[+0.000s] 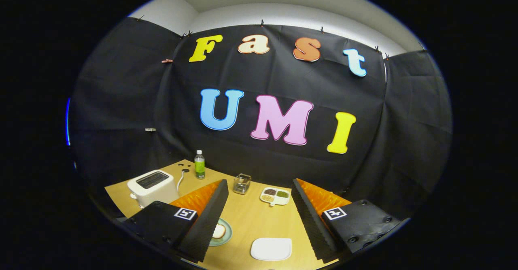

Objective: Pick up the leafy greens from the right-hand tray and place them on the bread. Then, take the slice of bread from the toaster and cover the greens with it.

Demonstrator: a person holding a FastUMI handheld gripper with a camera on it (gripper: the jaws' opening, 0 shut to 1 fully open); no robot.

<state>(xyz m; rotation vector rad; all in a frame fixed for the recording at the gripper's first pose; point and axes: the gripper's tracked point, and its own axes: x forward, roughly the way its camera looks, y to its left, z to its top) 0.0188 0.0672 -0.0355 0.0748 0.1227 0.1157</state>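
My gripper (260,181) hangs open well above the wooden table (251,221), with nothing between its fingers. A white toaster (153,187) stands on the table beyond the left finger; its top slot looks dark, and I cannot tell whether bread is in it. A slice of bread (219,231) lies on a green plate (226,234) below, half hidden by the left finger. Between the fingers and close below lies a white tray (271,248), whose visible surface is plain white.
A glass holder (242,183) and a white divided dish with small fillings (275,196) sit mid-table just beyond the fingertips. A green-labelled bottle (199,164) stands at the far edge by the black cloth wall. The toaster's cord (181,177) runs beside it.
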